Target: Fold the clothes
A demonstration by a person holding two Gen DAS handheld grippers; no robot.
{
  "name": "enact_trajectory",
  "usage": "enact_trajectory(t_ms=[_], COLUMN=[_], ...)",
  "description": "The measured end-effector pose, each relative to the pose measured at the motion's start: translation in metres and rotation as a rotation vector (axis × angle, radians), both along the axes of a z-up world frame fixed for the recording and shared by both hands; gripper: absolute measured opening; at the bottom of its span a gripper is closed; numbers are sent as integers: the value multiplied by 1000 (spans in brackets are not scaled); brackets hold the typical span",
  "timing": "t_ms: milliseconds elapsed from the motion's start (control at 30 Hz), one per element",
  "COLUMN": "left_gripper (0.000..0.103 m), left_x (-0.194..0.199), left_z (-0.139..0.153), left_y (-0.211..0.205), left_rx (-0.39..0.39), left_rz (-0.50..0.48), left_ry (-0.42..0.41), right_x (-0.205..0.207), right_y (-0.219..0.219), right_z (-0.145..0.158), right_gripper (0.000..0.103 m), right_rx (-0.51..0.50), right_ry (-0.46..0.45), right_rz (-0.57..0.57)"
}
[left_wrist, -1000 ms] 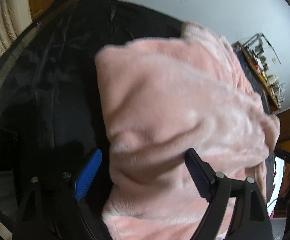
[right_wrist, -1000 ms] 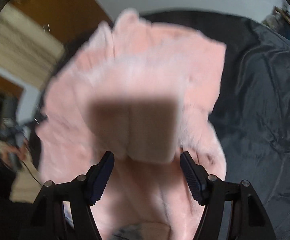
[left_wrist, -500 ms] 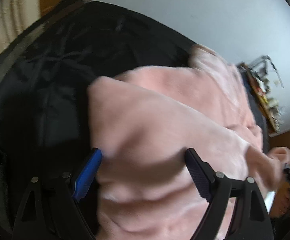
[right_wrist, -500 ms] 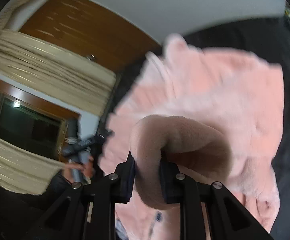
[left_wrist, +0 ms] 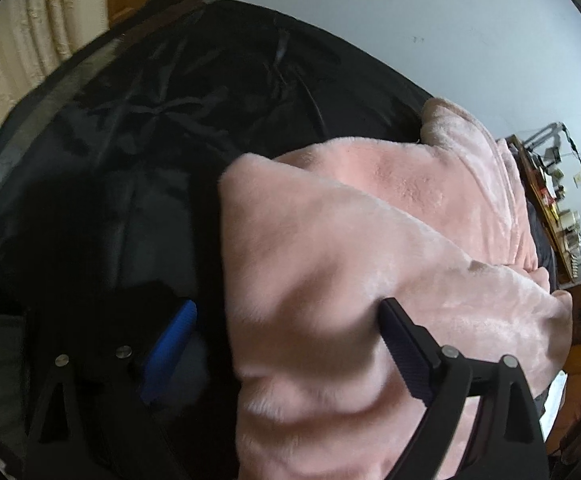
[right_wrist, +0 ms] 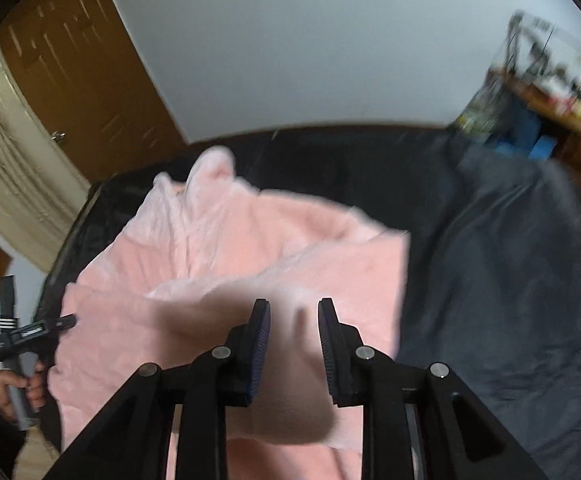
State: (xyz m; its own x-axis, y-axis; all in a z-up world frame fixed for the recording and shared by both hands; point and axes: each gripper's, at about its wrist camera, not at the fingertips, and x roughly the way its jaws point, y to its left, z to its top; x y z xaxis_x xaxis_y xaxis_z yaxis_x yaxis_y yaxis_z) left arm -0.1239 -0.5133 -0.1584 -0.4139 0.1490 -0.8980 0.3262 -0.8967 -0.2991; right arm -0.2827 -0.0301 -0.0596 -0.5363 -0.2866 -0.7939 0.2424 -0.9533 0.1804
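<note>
We are mid-fold on the pink fleece garment (right_wrist: 226,264), which lies spread across the black cover (left_wrist: 138,128) of what looks like a bed. Our right gripper (right_wrist: 293,344) has its jaws drawn in around a thick fold of the fleece, with pile bulging between and below the fingers (right_wrist: 260,344), so we judge it pinched on the cloth, though a narrow gap remains. Our left gripper (left_wrist: 286,350) stands wide open; a raised fold of the garment sits between its jaws, but neither the blue pad (left_wrist: 170,344) nor the dark pad (left_wrist: 400,350) clearly presses it, so it holds nothing.

To do this step well, we should close the left gripper on its fold at the same level as the right's hold, then carry both together so the edge lands straight over the far part of the garment. Thick fleece slips and bunches; we want a deep bite.

Beyond the garment, a plain pale wall (right_wrist: 310,40) rises. Left of the garment stand a wooden door (right_wrist: 78,68) and cream curtains (left_wrist: 34,40); right of it, a cluttered shelf (left_wrist: 546,200) and a grey blanket (right_wrist: 510,260).
</note>
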Motion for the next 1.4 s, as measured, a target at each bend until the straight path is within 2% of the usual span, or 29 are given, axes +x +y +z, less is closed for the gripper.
enact_trajectory(t_ms=[67,133,200,267,333,400,567,733,833,867,933,1000,1033,1100,1200,1400], left_gripper=[94,94,94,94,95,99,100,100,100,100,100,100,100,100,100,100], left_x=[9,14,13,7,2,-1,-3,11,32,40,59,77,87,108,139,201], left_z=[16,25,19,0,-16,-19,-23,-16,-6,-3,0,4,5,6,8,10], left_y=[8,22,36,44,49,50,49,42,42,44,50,56,58,62,68,78], left_rx=[5,9,19,6,-12,-29,-36,-9,-12,-12,-9,-6,-7,-8,-10,-9], left_rz=[-45,-117,-189,-205,-207,-208,-194,-134,-104,-97,-72,-50,-40,-21,7,70], left_ry=[53,89,78,35,2,5,4,-15,-1,2,-3,-7,-10,-14,-21,-32], right_x=[11,18,17,15,1,-11,-18,-12,-1,4,17,35,45,66,97,170], right_y=[-2,-12,-30,-46,-51,-58,-75,-61,-54,-50,-42,-30,-22,-6,32,138], right_z=[14,11,-14,-38,-60,-78,-87,-86,-77,-74,-66,-56,-50,-40,-32,-33], right_gripper=[26,26,26,26,26,26,26,28,30,33,50,80,85,85,85,85], right_rx=[-3,-17,19,56,79,98,188,119,120,114,79,-15,-38,-85,-134,-150], right_ry=[21,-21,-99,-168,-214,-251,-221,-185,-176,-173,-171,-168,-164,-163,-224,-303], right_rz=[42,128,188,236,214,208,241,263,295,299,313,347,354,368,377,312])
